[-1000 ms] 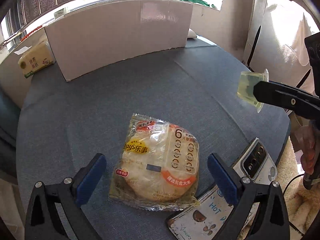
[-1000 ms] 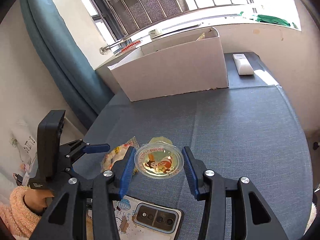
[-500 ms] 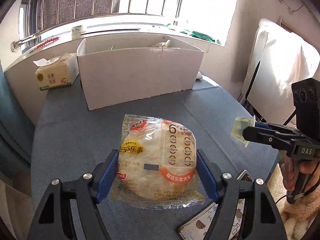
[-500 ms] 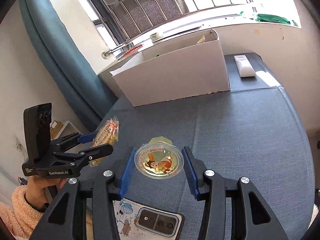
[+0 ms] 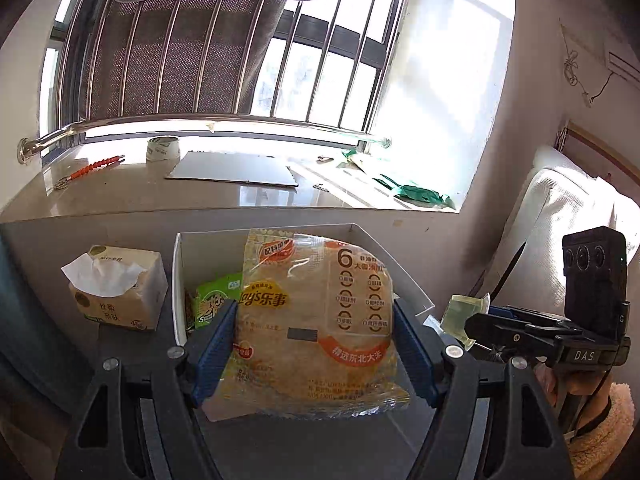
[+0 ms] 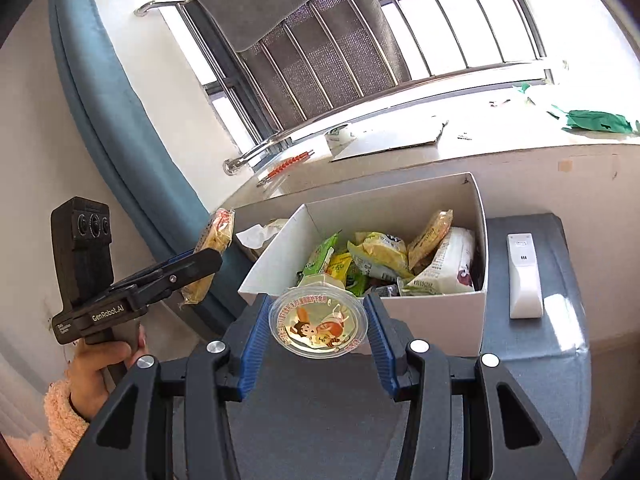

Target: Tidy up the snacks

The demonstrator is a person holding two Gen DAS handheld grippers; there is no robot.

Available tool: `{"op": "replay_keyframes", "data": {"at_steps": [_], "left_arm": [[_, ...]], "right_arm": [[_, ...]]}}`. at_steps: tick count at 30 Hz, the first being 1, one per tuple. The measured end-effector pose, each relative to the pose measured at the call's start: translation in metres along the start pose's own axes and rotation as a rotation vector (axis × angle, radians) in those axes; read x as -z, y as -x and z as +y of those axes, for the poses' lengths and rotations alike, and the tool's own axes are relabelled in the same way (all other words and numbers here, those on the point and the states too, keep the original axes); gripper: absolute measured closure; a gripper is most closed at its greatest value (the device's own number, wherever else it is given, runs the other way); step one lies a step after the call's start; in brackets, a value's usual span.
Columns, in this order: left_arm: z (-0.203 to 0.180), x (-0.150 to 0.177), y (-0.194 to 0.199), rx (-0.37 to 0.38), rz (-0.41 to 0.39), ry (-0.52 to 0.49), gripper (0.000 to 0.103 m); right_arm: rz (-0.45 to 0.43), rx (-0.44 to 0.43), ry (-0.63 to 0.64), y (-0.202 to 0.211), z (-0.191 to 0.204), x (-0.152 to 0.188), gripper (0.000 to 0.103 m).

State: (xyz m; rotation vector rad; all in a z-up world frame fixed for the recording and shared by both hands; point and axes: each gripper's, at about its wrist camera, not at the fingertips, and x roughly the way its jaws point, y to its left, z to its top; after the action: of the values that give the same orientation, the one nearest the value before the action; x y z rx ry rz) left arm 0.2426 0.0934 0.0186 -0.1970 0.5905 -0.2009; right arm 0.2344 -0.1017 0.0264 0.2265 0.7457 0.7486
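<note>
Holding both snacks up in the air now, you've carried them a good way since a second ago. Your left gripper (image 5: 314, 344) was wide open over the Lay's rice cracker pack (image 5: 316, 320) lying on the blue table back then; now its blue pads are clamped on the pack's sides, and it's lifted in front of the white cardboard box (image 6: 440, 320), near its left end. Your right gripper (image 6: 318, 326) has stayed pinched on the jelly cup (image 6: 318, 322) the whole time, but it's now right at the box's near wall instead of mid-table. The box already has a pile of snack packets (image 6: 384, 258) inside. The phone from earlier is out of frame, and a tissue pack (image 5: 120, 288) sits left of the box.
</note>
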Motion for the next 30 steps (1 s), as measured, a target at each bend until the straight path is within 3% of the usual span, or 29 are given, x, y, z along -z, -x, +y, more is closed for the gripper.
{"op": "replay_keyframes", "data": {"at_steps": [5,9,10,11,12,15,19,23,28,30], "left_arm": [[0.021,-0.032,-0.047,-0.012,0.038,0.043,0.024],[0.018,-0.033,-0.068,-0.019,0.065,-0.007,0.020],[0.017,-0.031,-0.071,-0.031,0.084,-0.017,0.008],[0.018,-0.029,-0.072,-0.050,0.086,-0.015,0.002],[0.019,-0.025,-0.068,-0.062,0.070,-0.001,0.000],[0.021,-0.019,-0.055,-0.041,0.050,0.006,0.000],[0.014,-0.016,-0.037,-0.158,0.005,-0.054,0.000],[0.003,-0.016,-0.009,-0.215,-0.100,-0.065,0.000],[-0.005,-0.007,0.030,-0.249,-0.232,-0.023,0.000],[-0.010,-0.001,0.034,-0.219,-0.199,-0.040,0.000]], "right_arm": [[0.057,0.092,-0.020,-0.043,-0.017,-0.053,0.052],[0.082,0.102,-0.017,-0.062,-0.024,-0.068,0.050],[0.085,0.095,-0.020,-0.064,-0.025,-0.069,0.046],[0.094,0.094,-0.026,-0.067,-0.027,-0.070,0.018],[0.095,0.117,-0.035,-0.069,-0.030,-0.070,0.000],[0.069,0.248,-0.029,-0.066,-0.033,-0.064,0.000],[0.062,0.275,0.017,-0.065,-0.026,-0.055,0.000],[0.028,0.334,0.091,-0.059,-0.011,-0.048,0.000],[-0.054,0.385,0.206,-0.036,0.019,-0.041,0.000],[-0.092,0.407,0.253,-0.024,0.034,-0.034,0.000]]}}
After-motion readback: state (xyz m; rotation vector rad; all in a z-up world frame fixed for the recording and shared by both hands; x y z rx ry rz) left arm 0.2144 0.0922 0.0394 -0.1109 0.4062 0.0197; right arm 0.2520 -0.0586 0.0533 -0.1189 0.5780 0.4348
